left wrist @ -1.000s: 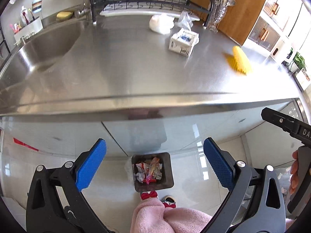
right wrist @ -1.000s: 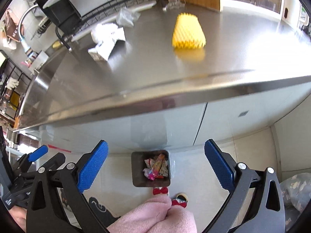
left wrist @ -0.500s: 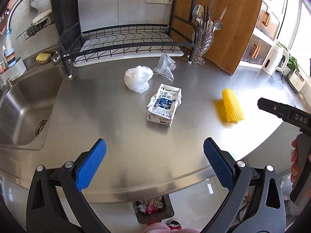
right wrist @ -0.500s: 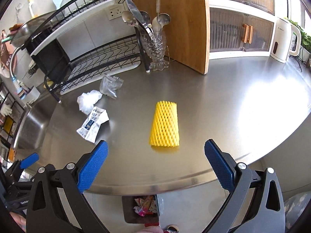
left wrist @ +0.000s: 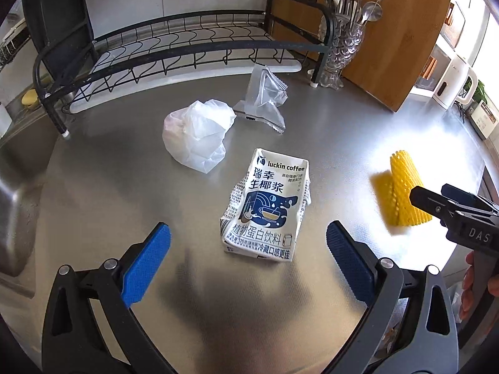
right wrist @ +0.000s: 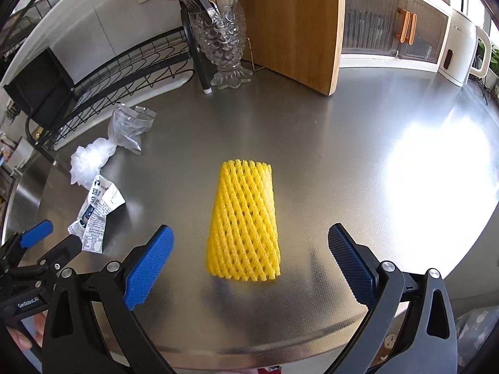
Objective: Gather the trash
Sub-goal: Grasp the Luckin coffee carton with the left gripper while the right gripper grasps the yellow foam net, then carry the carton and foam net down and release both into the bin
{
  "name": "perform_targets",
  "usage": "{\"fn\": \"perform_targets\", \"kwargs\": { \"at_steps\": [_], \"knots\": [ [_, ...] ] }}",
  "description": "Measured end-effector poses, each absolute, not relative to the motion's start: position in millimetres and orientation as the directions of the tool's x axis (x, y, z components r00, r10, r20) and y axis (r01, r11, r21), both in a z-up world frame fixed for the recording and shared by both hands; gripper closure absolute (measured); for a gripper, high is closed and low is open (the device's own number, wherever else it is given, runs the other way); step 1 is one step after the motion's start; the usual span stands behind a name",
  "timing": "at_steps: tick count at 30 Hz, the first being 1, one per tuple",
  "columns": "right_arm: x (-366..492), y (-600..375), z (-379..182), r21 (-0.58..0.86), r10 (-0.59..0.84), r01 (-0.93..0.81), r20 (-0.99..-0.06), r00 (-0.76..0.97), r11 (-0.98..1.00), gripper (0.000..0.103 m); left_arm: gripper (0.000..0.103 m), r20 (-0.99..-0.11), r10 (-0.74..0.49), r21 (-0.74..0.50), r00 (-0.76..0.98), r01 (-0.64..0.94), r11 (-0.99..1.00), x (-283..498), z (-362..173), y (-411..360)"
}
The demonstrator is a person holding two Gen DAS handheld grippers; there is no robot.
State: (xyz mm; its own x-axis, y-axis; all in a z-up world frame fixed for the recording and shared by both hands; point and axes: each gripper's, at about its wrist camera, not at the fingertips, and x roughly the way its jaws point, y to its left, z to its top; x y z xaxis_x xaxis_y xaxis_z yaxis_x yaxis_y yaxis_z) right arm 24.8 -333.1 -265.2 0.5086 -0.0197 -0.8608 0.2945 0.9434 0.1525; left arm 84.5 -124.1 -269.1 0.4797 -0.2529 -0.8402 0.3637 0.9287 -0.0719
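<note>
A crushed white and blue drink carton [left wrist: 265, 212] lies on the steel counter [left wrist: 124, 193], just ahead of my open left gripper [left wrist: 249, 258], between its blue pads. Behind it sit a crumpled white plastic bag [left wrist: 196, 134] and a clear plastic wrapper [left wrist: 265, 99]. A yellow foam fruit net [right wrist: 244, 221] lies ahead of my open right gripper [right wrist: 249, 261], in line with the gap between the fingers. The carton [right wrist: 95, 212], white bag [right wrist: 90, 159] and clear wrapper [right wrist: 129, 127] also show at the left of the right wrist view. Neither gripper holds anything.
A black wire dish rack [left wrist: 174, 46] stands at the back, a glass cutlery holder [right wrist: 223, 40] and a wooden board [right wrist: 293, 25] beside it. A sink [left wrist: 12, 212] lies to the left. A white kettle [right wrist: 464, 53] stands at the far right.
Both grippers have risen from below the counter edge, over the floor bin, and moved in over the counter. The carton and the yellow net now sit close in front of the open fingers.
</note>
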Motion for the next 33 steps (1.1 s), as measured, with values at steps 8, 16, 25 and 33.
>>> {"fn": "perform_targets", "kwargs": {
  "at_steps": [8, 16, 25, 33],
  "knots": [
    [42, -336, -275, 0.122, -0.037, 0.281, -0.865, 0.5, 0.952, 0.021, 0.037, -0.855, -0.246, -0.057, 0.456, 0.389, 0.92, 100, -280, -136],
    [41, -330, -283, 0.101, -0.031, 0.253, -0.88, 0.473, 0.962, 0.075, 0.05, -0.856, -0.247, -0.049, 0.453, 0.406, 0.913, 93, -283, -137],
    [24, -322, -269, 0.15, 0.028, 0.206, -0.867, 0.498, 0.967, 0.089, 0.051, -0.839, -0.245, -0.05, 0.485, 0.379, 0.924, 63, -262, -125],
    [-12, -291, -240, 0.167, 0.072, 0.127, -0.836, 0.544, 0.978, 0.089, 0.051, -0.826, -0.23, -0.057, 0.514, 0.331, 0.942, 6, -239, -97]
  ]
}}
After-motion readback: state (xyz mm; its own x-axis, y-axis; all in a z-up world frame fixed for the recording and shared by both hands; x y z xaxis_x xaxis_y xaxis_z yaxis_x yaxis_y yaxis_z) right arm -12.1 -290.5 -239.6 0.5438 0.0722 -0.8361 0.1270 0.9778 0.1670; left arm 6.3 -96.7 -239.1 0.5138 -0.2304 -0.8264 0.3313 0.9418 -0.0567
